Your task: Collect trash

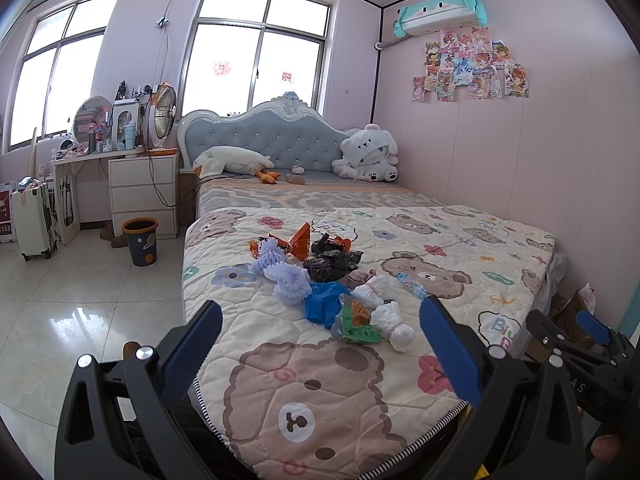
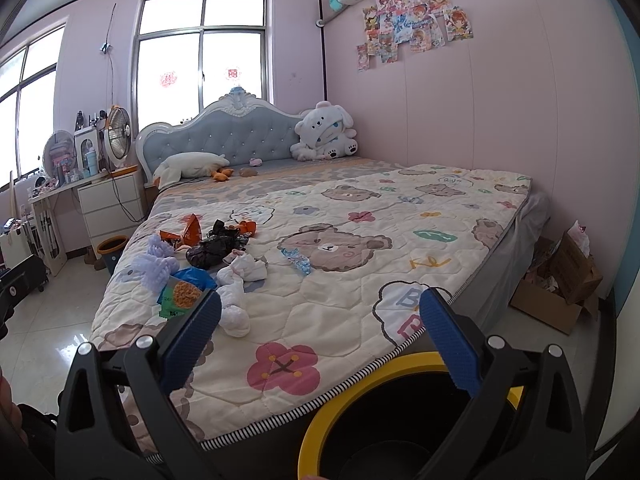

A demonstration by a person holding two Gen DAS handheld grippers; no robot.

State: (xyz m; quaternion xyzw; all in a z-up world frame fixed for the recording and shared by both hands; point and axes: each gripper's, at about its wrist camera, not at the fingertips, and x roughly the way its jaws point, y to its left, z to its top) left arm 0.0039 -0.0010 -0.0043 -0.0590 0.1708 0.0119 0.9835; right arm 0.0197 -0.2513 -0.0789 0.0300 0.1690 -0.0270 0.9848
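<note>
Both grippers wait, wide open and holding nothing, at the near end of the bed.

The trash pile [image 1: 320, 280] lies on the bear quilt [image 1: 360, 392], toward the left side, well apart from both tools. The left gripper [image 1: 320, 344] points right at it. The right gripper [image 2: 320, 340] hangs over the yellow-rimmed bin [image 2: 360, 384], just beside the near edge of the bed. I think it is best to take one piece at a time, the nearest first: the green snack bag [image 1: 356, 320] or the white crumpled paper [image 1: 394, 324]. Pinch only the trash, not the quilt under it. The pile looks light and crinkly: orange wrappers [image 1: 298, 242], black plastic [image 1: 332, 262], purple foam net [image 1: 280, 272], something blue [image 1: 322, 306].
</note>
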